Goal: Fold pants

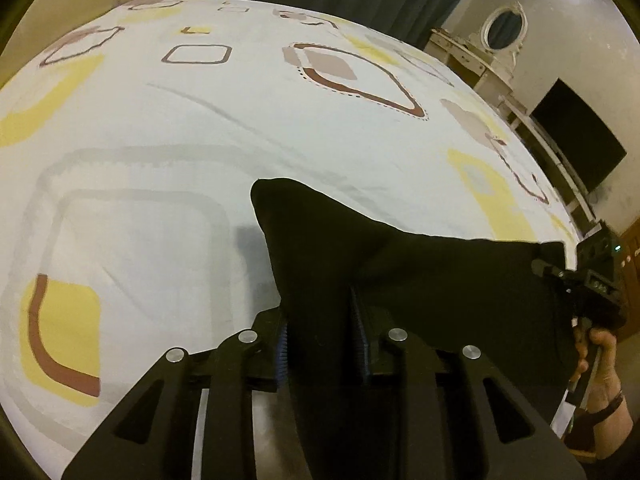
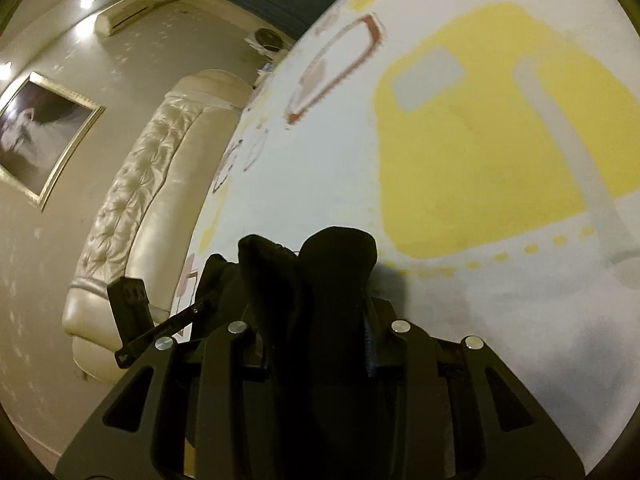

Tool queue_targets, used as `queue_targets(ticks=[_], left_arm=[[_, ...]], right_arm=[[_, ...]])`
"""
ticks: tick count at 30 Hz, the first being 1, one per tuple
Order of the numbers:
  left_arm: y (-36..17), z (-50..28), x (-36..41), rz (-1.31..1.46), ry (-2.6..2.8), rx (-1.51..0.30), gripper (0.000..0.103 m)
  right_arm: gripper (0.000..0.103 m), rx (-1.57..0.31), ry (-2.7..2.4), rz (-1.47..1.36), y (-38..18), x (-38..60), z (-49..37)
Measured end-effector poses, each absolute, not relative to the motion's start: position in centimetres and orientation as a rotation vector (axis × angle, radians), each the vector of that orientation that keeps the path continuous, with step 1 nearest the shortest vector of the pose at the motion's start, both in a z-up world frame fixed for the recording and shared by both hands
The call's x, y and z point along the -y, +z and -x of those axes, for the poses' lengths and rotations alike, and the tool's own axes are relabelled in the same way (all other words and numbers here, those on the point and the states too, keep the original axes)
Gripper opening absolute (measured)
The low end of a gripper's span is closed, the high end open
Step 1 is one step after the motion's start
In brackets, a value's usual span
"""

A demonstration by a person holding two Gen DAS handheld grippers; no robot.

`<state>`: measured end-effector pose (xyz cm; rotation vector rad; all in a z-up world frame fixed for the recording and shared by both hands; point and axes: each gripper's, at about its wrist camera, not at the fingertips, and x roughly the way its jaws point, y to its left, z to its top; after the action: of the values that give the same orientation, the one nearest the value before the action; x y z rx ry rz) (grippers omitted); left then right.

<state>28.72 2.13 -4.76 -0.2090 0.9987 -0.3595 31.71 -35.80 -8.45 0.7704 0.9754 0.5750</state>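
The black pants hang stretched between my two grippers above the bed. My left gripper is shut on one corner of the cloth, which bunches up between the blue pads. The right gripper shows at the right edge of the left wrist view, held by a hand and pinching the other end. In the right wrist view my right gripper is shut on a thick fold of the pants. The left gripper's body shows at its left.
The bed sheet is white with yellow, brown and grey shapes. A cream tufted headboard stands beside the bed. A white dresser with an oval mirror and a dark screen stand past the bed's far right edge.
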Motion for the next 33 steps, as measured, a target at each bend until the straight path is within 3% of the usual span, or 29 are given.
queue_targets(ticks=[29, 31, 33], left_arm=[[-5.5, -28.4, -2.6, 0.253, -0.372, -0.979, 0.035], [-5.4, -28.4, -2.6, 0.249, -0.374, -0.980, 0.038], [-5.3, -28.2, -2.8, 0.241, -0.364, -0.973, 0.051]], right_arm=[[0.032, -0.975, 0.595, -0.838, -10.0, 36.1, -31.9], [0.034, -0.974, 0.596, -0.839, -9.9, 36.1, -31.9], [0.037, -0.974, 0.600, -0.843, -9.8, 36.1, -31.8]])
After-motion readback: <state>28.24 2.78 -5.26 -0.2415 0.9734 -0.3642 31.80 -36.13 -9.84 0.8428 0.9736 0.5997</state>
